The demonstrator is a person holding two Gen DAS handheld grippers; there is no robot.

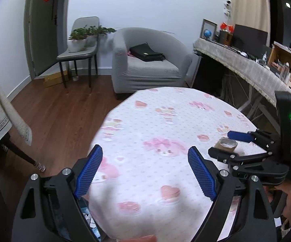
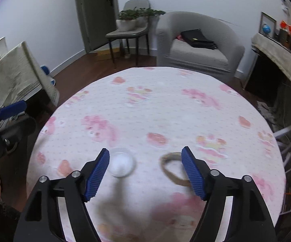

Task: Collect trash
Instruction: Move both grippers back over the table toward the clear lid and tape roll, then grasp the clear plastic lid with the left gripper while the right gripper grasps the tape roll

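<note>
Both grippers gape, holding nothing: right gripper (image 2: pixel 145 171) frames the light, crushable cardboard ring (image 2: pixel 173 170), lower centre; pinch its wall; left gripper (image 1: pixel 145 169) idle.

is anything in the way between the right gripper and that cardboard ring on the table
Nothing visible blocks it. The right gripper is open above the pink tablecloth, and the cardboard ring lies flat just inside its right finger. The clear plastic cup sits apart, by the left finger.
</note>
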